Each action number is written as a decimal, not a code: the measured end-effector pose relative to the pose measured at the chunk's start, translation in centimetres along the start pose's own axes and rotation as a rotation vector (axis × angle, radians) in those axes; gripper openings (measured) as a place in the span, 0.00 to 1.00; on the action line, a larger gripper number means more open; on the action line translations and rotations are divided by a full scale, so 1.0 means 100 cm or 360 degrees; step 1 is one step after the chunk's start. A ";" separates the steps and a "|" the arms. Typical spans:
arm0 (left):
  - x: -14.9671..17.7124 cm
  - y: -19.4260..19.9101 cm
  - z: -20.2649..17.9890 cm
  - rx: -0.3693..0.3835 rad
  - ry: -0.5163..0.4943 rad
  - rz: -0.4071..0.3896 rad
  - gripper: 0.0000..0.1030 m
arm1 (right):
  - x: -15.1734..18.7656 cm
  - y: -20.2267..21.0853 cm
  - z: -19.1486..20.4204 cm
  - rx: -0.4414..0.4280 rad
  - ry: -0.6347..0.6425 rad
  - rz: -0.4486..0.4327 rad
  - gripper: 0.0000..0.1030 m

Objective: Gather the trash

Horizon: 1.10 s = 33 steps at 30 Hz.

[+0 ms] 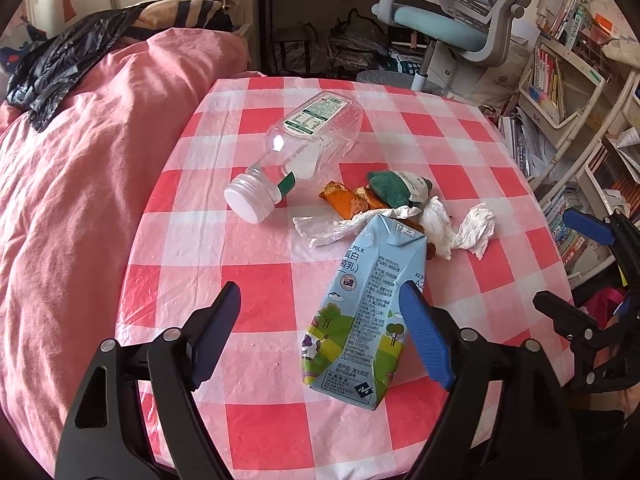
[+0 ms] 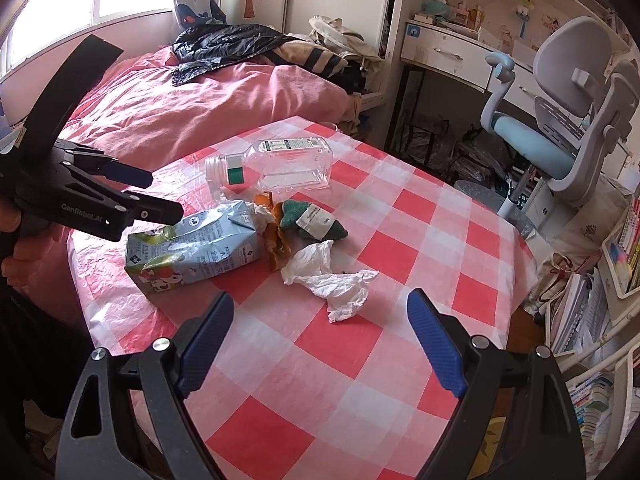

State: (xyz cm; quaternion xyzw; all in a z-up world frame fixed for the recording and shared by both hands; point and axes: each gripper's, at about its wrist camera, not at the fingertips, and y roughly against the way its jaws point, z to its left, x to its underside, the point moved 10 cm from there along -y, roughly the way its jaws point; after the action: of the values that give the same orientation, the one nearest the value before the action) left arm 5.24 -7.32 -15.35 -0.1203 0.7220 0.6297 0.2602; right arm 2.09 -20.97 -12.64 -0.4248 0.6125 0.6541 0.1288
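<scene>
On the round table's red-and-white checked cloth (image 1: 256,280) lies a heap of trash. A crushed blue milk carton (image 1: 360,312) (image 2: 192,244) lies nearest. Behind it are orange peel (image 1: 348,204) (image 2: 276,246), a green sponge (image 1: 390,188) (image 2: 292,216), crumpled white tissue (image 1: 476,230) (image 2: 336,284) and a clear plastic bottle (image 1: 304,148) (image 2: 280,164) on its side. My left gripper (image 1: 319,288) (image 2: 164,196) hangs open just over the carton, gripping nothing. My right gripper (image 2: 320,296) (image 1: 556,258) stands open in front of the tissue, empty.
A bed with a pink quilt (image 1: 80,200) (image 2: 200,104) borders the table's left side, and a black plastic bag (image 1: 68,60) (image 2: 228,46) lies on it. A grey-blue desk chair (image 1: 460,20) (image 2: 560,120) stands behind the table. Crowded bookshelves (image 1: 568,92) (image 2: 600,320) line the right.
</scene>
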 end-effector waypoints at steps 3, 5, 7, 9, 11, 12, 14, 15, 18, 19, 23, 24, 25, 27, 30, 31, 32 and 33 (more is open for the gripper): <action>-0.001 0.003 0.001 0.0023 0.0016 -0.0009 0.76 | -0.002 -0.003 0.004 0.0010 0.0011 0.0007 0.82; 0.000 0.002 -0.001 0.0030 0.0003 -0.0002 0.77 | -0.002 -0.006 0.007 0.0015 0.0022 0.0017 0.83; 0.000 0.003 -0.002 0.0021 -0.0015 -0.0001 0.77 | -0.003 -0.009 0.010 0.0019 0.0029 0.0029 0.83; -0.001 0.005 -0.002 0.0025 -0.0019 -0.0011 0.77 | -0.003 -0.012 0.012 0.0023 0.0037 0.0041 0.83; -0.002 0.008 -0.001 0.0031 -0.0011 -0.0022 0.77 | -0.003 -0.014 0.014 0.0026 0.0044 0.0048 0.83; -0.002 0.010 -0.001 0.0034 -0.0010 -0.0026 0.78 | -0.003 -0.014 0.015 0.0027 0.0050 0.0051 0.83; -0.002 0.010 -0.001 0.0033 -0.0013 -0.0023 0.78 | -0.003 -0.015 0.017 0.0029 0.0059 0.0055 0.83; -0.002 0.009 -0.001 0.0030 -0.0016 -0.0018 0.78 | -0.002 -0.015 0.018 0.0029 0.0064 0.0058 0.83; -0.001 0.008 -0.002 0.0026 -0.0028 -0.0012 0.78 | 0.000 -0.017 0.019 0.0029 0.0070 0.0070 0.83; -0.001 0.008 -0.003 0.0025 -0.0030 -0.0011 0.78 | -0.001 -0.017 0.018 0.0031 0.0068 0.0072 0.83; -0.001 0.006 -0.002 0.0014 -0.0028 -0.0005 0.78 | 0.000 -0.017 0.017 0.0029 0.0064 0.0071 0.83; -0.001 0.005 -0.001 0.0012 -0.0025 -0.0004 0.78 | 0.000 -0.017 0.017 0.0029 0.0064 0.0071 0.83; -0.001 0.005 -0.001 0.0010 -0.0021 -0.0003 0.78 | 0.000 -0.017 0.017 0.0029 0.0064 0.0070 0.83; -0.001 0.003 -0.001 0.0008 -0.0016 0.0003 0.78 | 0.001 -0.017 0.017 0.0028 0.0062 0.0069 0.83; 0.001 -0.001 -0.002 0.0002 -0.0028 0.0021 0.78 | 0.001 -0.017 0.016 0.0027 0.0062 0.0069 0.83; 0.001 -0.002 -0.003 0.0001 -0.0034 0.0026 0.78 | 0.001 -0.017 0.016 0.0027 0.0063 0.0070 0.83; 0.002 -0.003 -0.004 0.0000 -0.0041 0.0032 0.78 | 0.001 -0.017 0.016 0.0027 0.0063 0.0069 0.83; 0.003 -0.004 -0.005 0.0000 -0.0047 0.0036 0.78 | 0.001 -0.017 0.016 0.0026 0.0063 0.0070 0.83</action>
State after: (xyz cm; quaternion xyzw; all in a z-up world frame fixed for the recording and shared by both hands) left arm 5.08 -7.87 -15.77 -0.1030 0.7194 0.6343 0.2636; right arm 2.56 -19.17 -14.04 -0.4231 0.6295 0.6431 0.1058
